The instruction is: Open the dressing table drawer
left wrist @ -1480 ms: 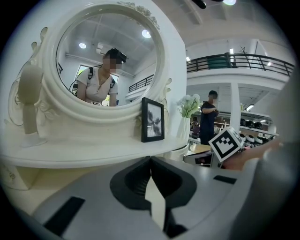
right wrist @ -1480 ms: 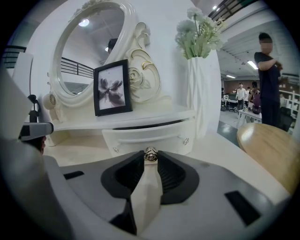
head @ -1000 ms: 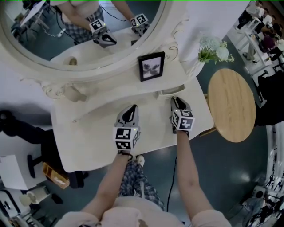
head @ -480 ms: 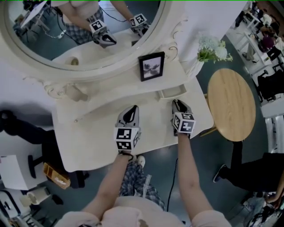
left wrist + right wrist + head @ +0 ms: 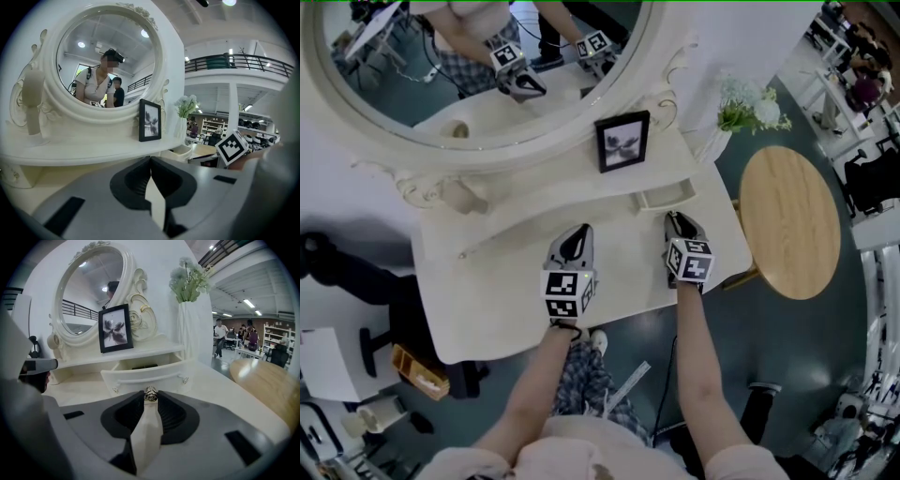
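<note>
The small cream drawer [image 5: 149, 375] under the mirror shelf of the white dressing table [image 5: 487, 281] stands pulled partway out, its dark inside showing. Its metal knob [image 5: 150, 394] sits between the tips of my right gripper [image 5: 150, 397], which is shut on it. In the head view the right gripper [image 5: 674, 218] meets the drawer [image 5: 664, 197] at its front. My left gripper [image 5: 578, 232] hovers over the tabletop to the left of the drawer. In the left gripper view the left gripper [image 5: 150, 162] has its jaws together with nothing between them.
A black picture frame [image 5: 622, 141] stands on the shelf below the oval mirror [image 5: 478, 66]. A white vase of flowers [image 5: 742, 105] is at the table's right end. A round wooden side table [image 5: 789, 220] stands to the right. People move about in the background.
The right gripper and the drawer front have come slightly toward me. The left gripper has stayed put. A person's legs have moved across the floor at lower right.
</note>
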Available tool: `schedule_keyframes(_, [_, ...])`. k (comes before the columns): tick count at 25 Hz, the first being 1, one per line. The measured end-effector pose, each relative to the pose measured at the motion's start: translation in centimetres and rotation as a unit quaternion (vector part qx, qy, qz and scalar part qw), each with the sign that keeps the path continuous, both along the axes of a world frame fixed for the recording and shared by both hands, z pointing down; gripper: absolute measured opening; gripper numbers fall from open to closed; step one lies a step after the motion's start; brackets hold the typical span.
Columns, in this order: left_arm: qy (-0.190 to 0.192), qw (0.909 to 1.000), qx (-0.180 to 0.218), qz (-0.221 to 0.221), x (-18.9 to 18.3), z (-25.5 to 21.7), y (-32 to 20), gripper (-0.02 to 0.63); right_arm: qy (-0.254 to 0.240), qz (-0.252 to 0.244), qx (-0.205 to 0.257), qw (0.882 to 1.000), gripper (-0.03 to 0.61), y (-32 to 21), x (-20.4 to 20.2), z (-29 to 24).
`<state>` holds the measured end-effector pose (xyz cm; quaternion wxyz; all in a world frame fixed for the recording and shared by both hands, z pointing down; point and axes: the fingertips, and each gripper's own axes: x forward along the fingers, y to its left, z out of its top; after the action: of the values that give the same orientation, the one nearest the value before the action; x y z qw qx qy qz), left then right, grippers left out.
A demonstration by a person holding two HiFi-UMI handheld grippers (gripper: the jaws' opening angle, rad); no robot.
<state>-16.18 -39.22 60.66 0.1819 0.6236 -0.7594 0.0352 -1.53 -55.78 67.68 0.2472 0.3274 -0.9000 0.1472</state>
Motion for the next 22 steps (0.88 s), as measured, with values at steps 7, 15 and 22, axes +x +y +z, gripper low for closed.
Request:
schedule_keyframes(7, [-0.001, 1.0, 0.001, 0.001, -0.1, -0.2, 0.4, 0.028, 0.003, -0.001, 0.0, 1.0, 0.107, 0.1, 0.0, 0.1])
schedule_keyframes(15, [-0.001, 1.0, 0.001, 0.005, -0.2, -0.2, 0.7, 0.028, 0.003, 0.002, 0.001, 1.0, 0.107, 0.6, 0.3, 0.1])
schedule_keyframes(22, [-0.002, 1.0, 0.0, 0.008, -0.3, -0.4, 1.2, 0.028, -0.01, 0.009, -0.006, 1.0, 0.121, 0.6, 0.5, -0.3])
